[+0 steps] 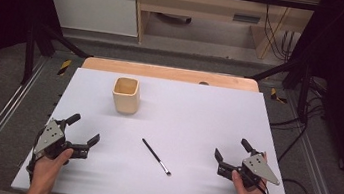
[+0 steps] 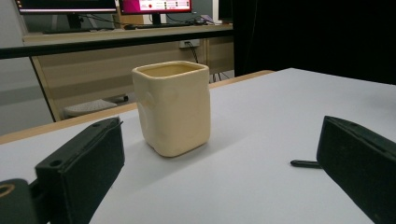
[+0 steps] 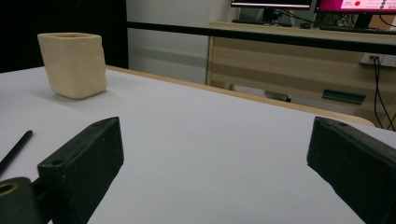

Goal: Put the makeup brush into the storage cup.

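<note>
High view: left gripper (image 1: pixel 85 129) and right gripper (image 1: pixel 231 150) both gape wide, empty; brush (image 1: pixel 156 156) lies between them, cup (image 1: pixel 126 95) beyond left's fingertips.

The cup (image 1: pixel 126 95) looks like matt, cream ceramic with slightly uneven walls. The bench (image 1: pixel 198 115) top is smooth, matt white; the brush (image 1: pixel 156 156) handle is glossy black.

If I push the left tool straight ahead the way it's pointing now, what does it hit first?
Most likely the cream cup, which stands upright almost dead ahead of the open left tool. The black brush lies off towards one jaw, probably just outside that line, though depth is hard to judge.
</note>
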Demonstrator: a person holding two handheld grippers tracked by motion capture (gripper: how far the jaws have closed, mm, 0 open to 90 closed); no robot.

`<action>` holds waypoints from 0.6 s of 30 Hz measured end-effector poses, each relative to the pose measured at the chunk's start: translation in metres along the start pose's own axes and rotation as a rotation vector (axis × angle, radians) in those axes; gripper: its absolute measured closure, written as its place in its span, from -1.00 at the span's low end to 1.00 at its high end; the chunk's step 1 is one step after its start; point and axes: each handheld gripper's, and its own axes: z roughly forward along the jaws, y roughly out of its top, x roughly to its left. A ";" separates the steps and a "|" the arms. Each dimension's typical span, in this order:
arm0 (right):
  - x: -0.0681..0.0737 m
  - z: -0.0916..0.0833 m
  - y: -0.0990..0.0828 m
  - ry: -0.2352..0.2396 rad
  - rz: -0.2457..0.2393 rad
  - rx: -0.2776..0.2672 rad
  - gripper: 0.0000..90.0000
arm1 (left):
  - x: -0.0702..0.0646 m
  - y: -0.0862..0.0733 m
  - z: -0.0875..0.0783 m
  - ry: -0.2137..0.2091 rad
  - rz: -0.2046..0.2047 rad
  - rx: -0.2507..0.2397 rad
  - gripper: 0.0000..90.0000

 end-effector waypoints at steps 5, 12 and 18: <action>0.000 0.000 0.000 -0.002 -0.003 0.006 -0.91 | 0.000 0.000 0.000 -0.001 0.000 0.003 -0.98; 0.005 0.000 0.002 -0.013 -0.042 0.020 -0.87 | 0.000 0.000 0.001 -0.002 0.005 0.008 -0.98; 0.018 0.007 0.006 0.012 -0.064 0.076 -0.91 | 0.000 0.000 0.001 0.001 0.005 0.009 -0.98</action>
